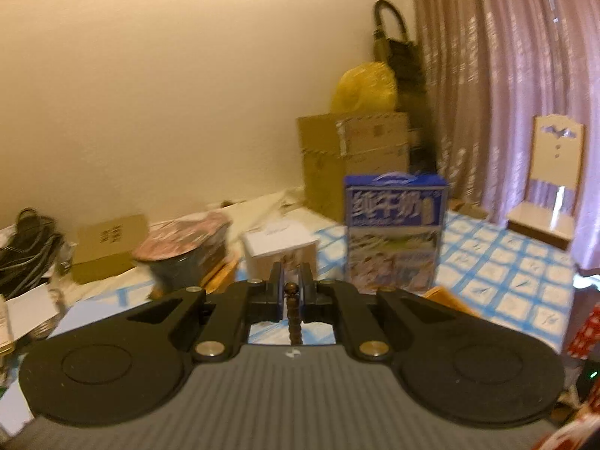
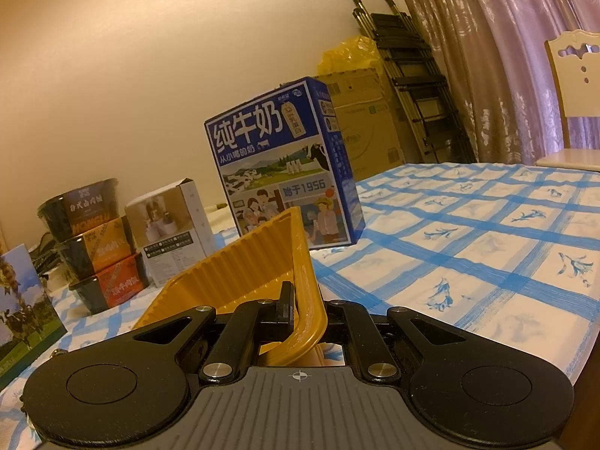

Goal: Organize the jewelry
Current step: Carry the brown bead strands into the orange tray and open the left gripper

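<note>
My left gripper [image 1: 291, 281] is shut on a strand of small brown beads [image 1: 292, 311], a bracelet or necklace, that hangs down between the pads towards the camera. It is held above the table. My right gripper [image 2: 305, 302] is shut on the rim of a ribbed yellow plastic tray [image 2: 247, 262] and holds it tilted up off the tablecloth. A corner of the tray shows in the left wrist view [image 1: 450, 300]. The tray's inside is hidden from view.
A blue milk carton box [image 2: 285, 161] stands behind the tray on the blue-checked tablecloth [image 2: 487, 247]. Stacked noodle bowls [image 2: 93, 240] and a small white box [image 2: 168, 232] stand to the left. Cardboard boxes [image 1: 352, 157], a folded ladder [image 2: 416, 75], curtains and a chair [image 2: 573, 86] are beyond.
</note>
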A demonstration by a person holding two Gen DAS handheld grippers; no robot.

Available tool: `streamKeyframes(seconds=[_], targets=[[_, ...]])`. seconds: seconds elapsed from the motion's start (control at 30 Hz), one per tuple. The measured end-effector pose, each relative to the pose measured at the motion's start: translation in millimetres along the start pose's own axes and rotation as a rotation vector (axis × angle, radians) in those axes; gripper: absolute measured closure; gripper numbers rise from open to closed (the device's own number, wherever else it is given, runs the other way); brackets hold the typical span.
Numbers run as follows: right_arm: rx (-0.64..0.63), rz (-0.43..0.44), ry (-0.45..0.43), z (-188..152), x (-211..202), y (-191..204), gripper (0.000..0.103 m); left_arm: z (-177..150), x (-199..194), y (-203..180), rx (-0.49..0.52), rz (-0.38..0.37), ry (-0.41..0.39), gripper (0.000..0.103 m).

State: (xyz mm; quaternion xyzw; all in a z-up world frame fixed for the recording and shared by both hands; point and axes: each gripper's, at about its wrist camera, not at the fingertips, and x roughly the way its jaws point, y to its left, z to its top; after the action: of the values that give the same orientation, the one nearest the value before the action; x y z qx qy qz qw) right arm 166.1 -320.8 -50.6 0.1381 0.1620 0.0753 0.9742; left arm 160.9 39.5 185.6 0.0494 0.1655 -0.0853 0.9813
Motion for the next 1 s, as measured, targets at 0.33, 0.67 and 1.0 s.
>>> streamKeyframes(seconds=[0.33,0.67,1.0], targets=[[-0.014,0.003,-0.001,2,-2,2,0.096,1,30,-66,-0.035,-0.238,0.016,0.097],[-0.016,0.005,0.001,3,-2,5,0.096,-30,83,-117,-0.172,-0.393,0.102,0.097],[-0.008,0.005,0.008,4,-1,3,0.096,-93,148,-152,-0.246,-0.394,0.313,0.097]])
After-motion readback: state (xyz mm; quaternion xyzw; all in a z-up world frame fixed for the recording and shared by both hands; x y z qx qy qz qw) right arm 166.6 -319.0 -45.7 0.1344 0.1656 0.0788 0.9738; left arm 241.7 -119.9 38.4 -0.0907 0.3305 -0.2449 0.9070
